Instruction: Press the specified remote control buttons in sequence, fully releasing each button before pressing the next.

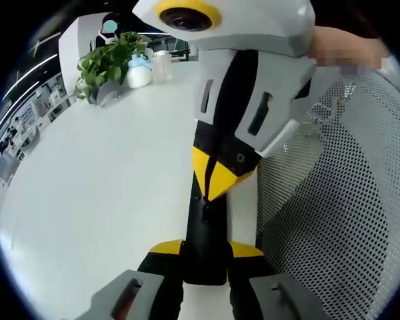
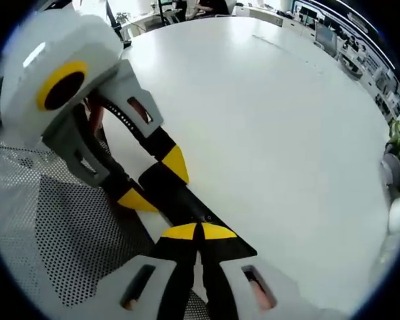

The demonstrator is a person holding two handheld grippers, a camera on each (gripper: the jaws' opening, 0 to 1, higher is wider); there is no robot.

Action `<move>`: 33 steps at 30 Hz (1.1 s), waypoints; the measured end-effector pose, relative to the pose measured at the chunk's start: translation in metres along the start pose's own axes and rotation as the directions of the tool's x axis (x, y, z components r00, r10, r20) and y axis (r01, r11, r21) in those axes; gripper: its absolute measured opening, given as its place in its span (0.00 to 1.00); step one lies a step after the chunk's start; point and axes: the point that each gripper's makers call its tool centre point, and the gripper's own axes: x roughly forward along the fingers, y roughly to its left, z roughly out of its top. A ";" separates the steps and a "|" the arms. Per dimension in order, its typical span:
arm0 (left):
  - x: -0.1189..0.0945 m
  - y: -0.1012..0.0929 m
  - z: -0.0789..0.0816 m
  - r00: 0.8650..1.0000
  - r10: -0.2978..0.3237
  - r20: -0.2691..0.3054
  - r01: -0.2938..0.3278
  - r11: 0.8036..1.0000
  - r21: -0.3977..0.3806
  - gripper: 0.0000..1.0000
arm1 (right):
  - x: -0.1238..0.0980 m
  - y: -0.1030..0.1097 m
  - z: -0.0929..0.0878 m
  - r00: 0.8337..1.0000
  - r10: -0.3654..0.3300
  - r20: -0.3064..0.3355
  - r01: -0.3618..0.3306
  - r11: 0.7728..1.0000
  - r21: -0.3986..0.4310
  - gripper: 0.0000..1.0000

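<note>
The black remote control (image 1: pixel 205 233) lies on the white round table (image 1: pixel 107 193), close to its edge, and both grippers are on it from opposite ends. In the left gripper view, the left gripper (image 1: pixel 205 252) has its yellow-tipped jaws on either side of the remote's near end, clamped against its sides. The right gripper (image 1: pixel 217 177) comes in from straight ahead, its yellow tips drawn together to a point resting on the remote's upper face; I cannot make out which button is under it. In the right gripper view the same meeting shows from the other side: the right gripper (image 2: pixel 199 232) has its jaws closed tip to tip on top of the remote (image 2: pixel 180 200), and the left gripper (image 2: pixel 153 181) straddles the far end. Beyond the left gripper's tips, across the table, stands a leafy potted plant (image 1: pixel 107 63) beside a white bottle (image 1: pixel 139 72). A grey mesh chair back (image 1: pixel 333 200) sits just to the left gripper's right.
</note>
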 end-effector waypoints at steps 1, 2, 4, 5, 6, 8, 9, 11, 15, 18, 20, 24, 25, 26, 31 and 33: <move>0.000 0.000 0.000 1.000 0.000 0.000 0.000 1.000 0.002 0.24 | 0.000 0.000 0.000 1.000 -0.001 0.000 0.001 1.000 -0.005 0.00; 0.000 0.000 0.000 1.000 0.001 0.001 -0.001 1.000 0.004 0.24 | 0.000 0.000 0.000 1.000 -0.001 0.001 0.001 1.000 -0.008 0.00; 0.000 0.000 0.000 1.000 0.002 0.002 -0.002 1.000 0.008 0.24 | 0.000 -0.001 0.000 1.000 0.002 0.006 -0.002 1.000 -0.008 0.00; 0.000 0.000 0.000 1.000 0.003 0.002 -0.003 1.000 0.009 0.24 | 0.000 -0.001 0.000 1.000 0.008 0.011 -0.008 1.000 0.008 0.00; 0.000 0.000 0.000 1.000 0.003 0.003 -0.003 1.000 0.012 0.24 | 0.000 -0.001 0.000 1.000 0.013 0.012 -0.013 1.000 0.022 0.00; 0.000 -0.001 0.000 1.000 0.003 0.004 -0.003 1.000 0.016 0.24 | 0.000 -0.002 -0.001 1.000 0.020 0.013 -0.021 0.998 0.052 0.00; 0.000 -0.001 0.000 1.000 0.003 0.004 -0.004 1.000 0.017 0.24 | 0.000 -0.002 0.000 1.000 0.020 0.015 -0.021 0.998 0.061 0.00; 0.000 -0.001 0.000 1.000 0.006 0.007 -0.006 1.000 0.014 0.24 | -0.001 -0.001 0.000 1.000 0.018 0.011 -0.019 0.997 0.073 0.00; 0.000 0.000 0.000 1.000 0.008 0.009 -0.008 1.000 0.007 0.24 | -0.001 0.001 -0.002 1.000 0.024 -0.001 -0.023 0.998 0.060 0.00; 0.000 0.000 0.000 1.000 0.007 0.011 -0.007 1.000 0.007 0.24 | -0.002 0.002 -0.004 0.999 0.034 -0.009 -0.034 0.997 0.063 0.00; 0.000 -0.001 0.000 1.000 0.007 0.012 -0.007 1.000 0.008 0.24 | -0.002 0.003 -0.005 0.999 0.041 -0.014 -0.040 0.997 0.070 0.00; 0.000 -0.001 0.000 1.000 0.007 0.014 -0.007 1.000 0.010 0.24 | -0.002 0.004 -0.007 0.999 0.046 -0.017 -0.044 0.997 0.066 0.00; 0.000 -0.001 0.000 1.000 0.007 0.014 -0.007 1.000 0.009 0.24 | -0.002 0.004 -0.007 0.999 0.046 -0.017 -0.045 0.997 0.065 0.00; 0.000 -0.001 0.000 1.000 0.007 0.015 -0.007 1.000 0.010 0.24 | -0.002 0.005 -0.007 0.999 0.047 -0.018 -0.046 0.997 0.064 0.00; 0.000 -0.001 0.000 1.000 0.007 0.016 -0.007 1.000 0.009 0.24 | -0.002 0.006 -0.008 0.998 0.051 -0.022 -0.050 0.997 0.060 0.00; 0.000 -0.001 0.000 1.000 0.006 0.016 -0.007 1.000 0.009 0.24 | -0.002 0.007 -0.008 0.998 0.054 -0.024 -0.053 0.997 0.057 0.00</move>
